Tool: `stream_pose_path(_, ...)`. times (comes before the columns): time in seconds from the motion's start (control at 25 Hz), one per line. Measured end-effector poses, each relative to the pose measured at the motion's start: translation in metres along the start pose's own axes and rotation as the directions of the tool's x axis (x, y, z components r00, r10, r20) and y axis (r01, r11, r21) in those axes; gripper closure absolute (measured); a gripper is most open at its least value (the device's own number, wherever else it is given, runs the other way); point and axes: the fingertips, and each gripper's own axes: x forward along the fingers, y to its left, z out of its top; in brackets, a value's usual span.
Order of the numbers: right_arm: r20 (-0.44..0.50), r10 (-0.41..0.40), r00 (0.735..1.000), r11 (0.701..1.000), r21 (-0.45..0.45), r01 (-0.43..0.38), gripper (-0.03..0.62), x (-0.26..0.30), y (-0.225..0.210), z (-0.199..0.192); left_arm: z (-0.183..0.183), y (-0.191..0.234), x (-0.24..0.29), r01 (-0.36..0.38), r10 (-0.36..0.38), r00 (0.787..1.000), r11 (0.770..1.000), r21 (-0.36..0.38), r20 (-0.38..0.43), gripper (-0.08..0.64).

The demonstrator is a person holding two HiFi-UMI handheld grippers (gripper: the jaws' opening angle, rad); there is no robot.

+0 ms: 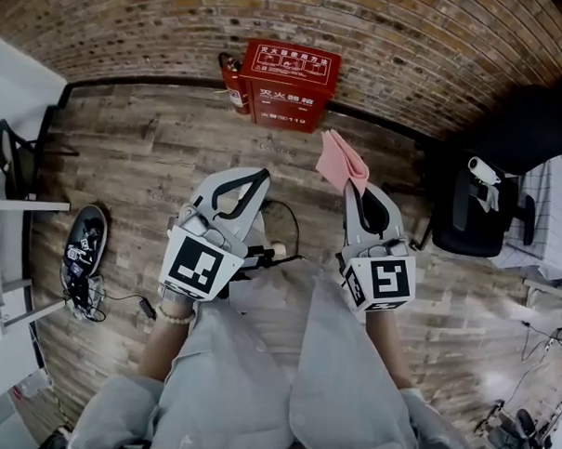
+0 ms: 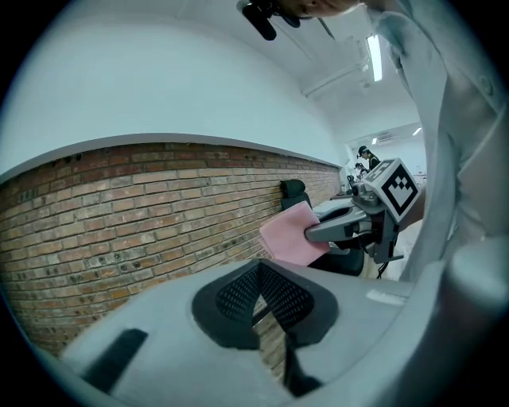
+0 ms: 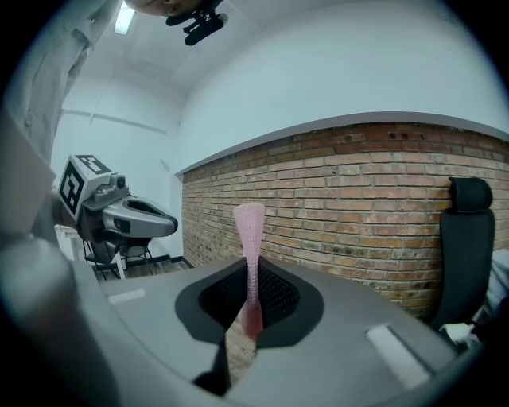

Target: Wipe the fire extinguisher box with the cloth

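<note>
one pink cloth [image 1: 341,160] in right tongs [image 1: 355,184]; red box [image 1: 291,84] bears chinese print.

This is an office-like workroom: a black office chair [image 1: 476,210] at 3 o'clock and loose cables [image 1: 296,229] on the plank floor [image 1: 139,169]. A red fire extinguisher box [image 1: 290,84] stands against the brick wall [image 1: 394,37] at 12 o'clock.

White Chinese characters mark the red rectangular fire extinguisher box [image 1: 289,84] standing against the far brick wall [image 1: 422,36]. The large line on its front face appears to read 灭火器箱; the smaller print on its top is illegible.
</note>
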Motion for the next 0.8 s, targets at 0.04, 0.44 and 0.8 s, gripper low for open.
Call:
stream_pose_path(0.04,-0.002,-0.009,1.000,1.000,0.002,0.009,0.572,0.001,-0.003,-0.002,0.000,0.003,0.002,0.002,-0.002,1.000,1.000,0.005,0.001,0.571)
stream_pose_path(0.44,-0.045,-0.085,0.995,0.996,0.010,0.086,0.572,0.078,-0.031,0.003,-0.010,0.083,0.056,0.059,-0.059,0.998,0.998,-0.001,0.020,0.571)
stream_pose_path(0.8,-0.102,-0.124,0.987,0.992,0.016,0.126,0.572,0.190,-0.048,0.021,-0.022,0.187,0.110,0.137,-0.137,0.991,0.990,-0.014,0.011,0.571)
